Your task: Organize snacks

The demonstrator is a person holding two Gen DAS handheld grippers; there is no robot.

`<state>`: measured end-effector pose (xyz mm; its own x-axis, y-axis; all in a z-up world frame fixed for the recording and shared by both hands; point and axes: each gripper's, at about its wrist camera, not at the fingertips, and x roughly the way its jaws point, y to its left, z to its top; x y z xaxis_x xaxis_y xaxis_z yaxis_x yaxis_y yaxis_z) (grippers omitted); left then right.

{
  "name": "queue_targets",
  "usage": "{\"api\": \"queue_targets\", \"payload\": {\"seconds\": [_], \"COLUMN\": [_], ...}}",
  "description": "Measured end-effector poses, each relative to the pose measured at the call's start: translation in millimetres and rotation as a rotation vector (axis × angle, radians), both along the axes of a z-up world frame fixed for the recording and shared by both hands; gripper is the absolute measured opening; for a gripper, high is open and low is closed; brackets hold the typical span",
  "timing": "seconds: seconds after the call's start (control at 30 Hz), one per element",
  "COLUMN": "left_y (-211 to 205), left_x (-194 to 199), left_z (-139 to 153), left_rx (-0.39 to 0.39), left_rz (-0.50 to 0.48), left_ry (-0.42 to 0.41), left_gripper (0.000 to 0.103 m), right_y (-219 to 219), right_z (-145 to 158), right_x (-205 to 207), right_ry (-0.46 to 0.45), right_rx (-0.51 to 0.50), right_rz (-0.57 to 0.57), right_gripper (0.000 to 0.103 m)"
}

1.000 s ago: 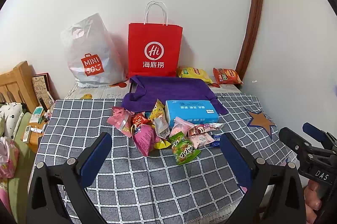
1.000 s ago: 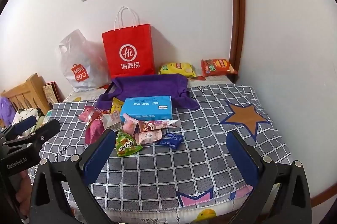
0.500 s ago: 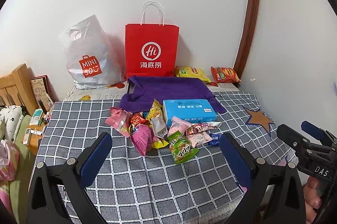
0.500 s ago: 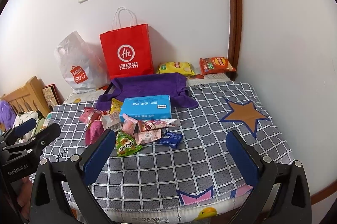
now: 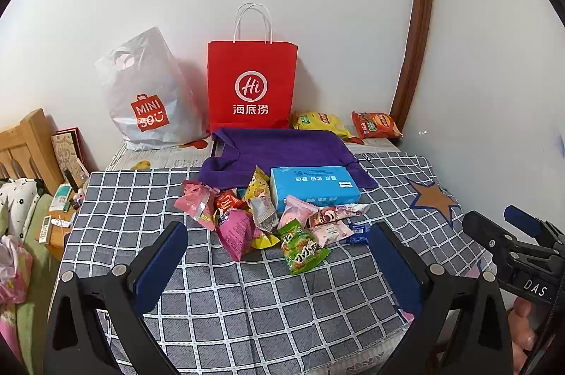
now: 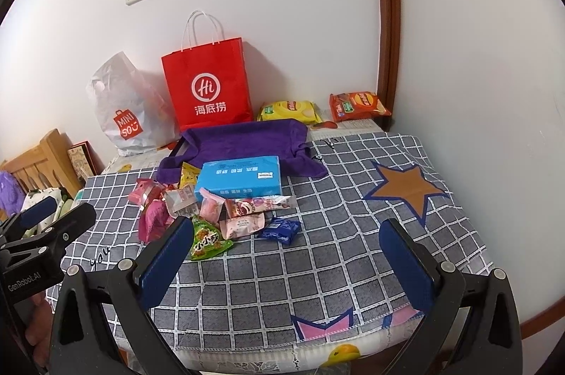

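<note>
A heap of small snack packets lies mid-table on the checked cloth (image 5: 247, 297): a green packet (image 5: 302, 248), a magenta one (image 5: 235, 230), pink ones (image 5: 196, 203), a dark blue one (image 6: 280, 229). Behind them are a blue box (image 5: 314, 186) and a purple cloth-covered tray (image 5: 282, 147). Yellow (image 5: 321, 122) and orange (image 5: 374, 124) chip bags lie by the wall. My left gripper (image 5: 279, 255) hangs open above the table's near edge, short of the heap. My right gripper (image 6: 286, 251) is open too, empty, to the right of the left one.
A red paper bag (image 5: 252, 85) and a white plastic bag (image 5: 148, 103) stand against the back wall. A wooden bed frame (image 5: 28, 142) and a small cluttered side table (image 5: 56, 219) are at the left. The wall closes the right side.
Both grippers have moved slightly nearer the table and lower; the snacks have not moved.
</note>
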<state>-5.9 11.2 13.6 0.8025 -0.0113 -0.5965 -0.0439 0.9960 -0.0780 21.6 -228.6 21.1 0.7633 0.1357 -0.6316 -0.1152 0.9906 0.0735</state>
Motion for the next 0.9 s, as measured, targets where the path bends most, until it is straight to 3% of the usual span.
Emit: {"api": "queue_targets", "payload": {"seconds": [0.9], "left_y": [-1.4], "left_x": [-3.0], "left_z": [1.0], "left_rx": [0.004], "left_rz": [-0.001], "left_ry": [-0.003], "left_gripper": [0.102], "right_y": [0.1], "right_z": [2.1], "right_x": [-6.2], "right_ry": [-0.015], "right_rx": [-0.001], "right_rz": [0.016], "right_gripper": [0.103]}}
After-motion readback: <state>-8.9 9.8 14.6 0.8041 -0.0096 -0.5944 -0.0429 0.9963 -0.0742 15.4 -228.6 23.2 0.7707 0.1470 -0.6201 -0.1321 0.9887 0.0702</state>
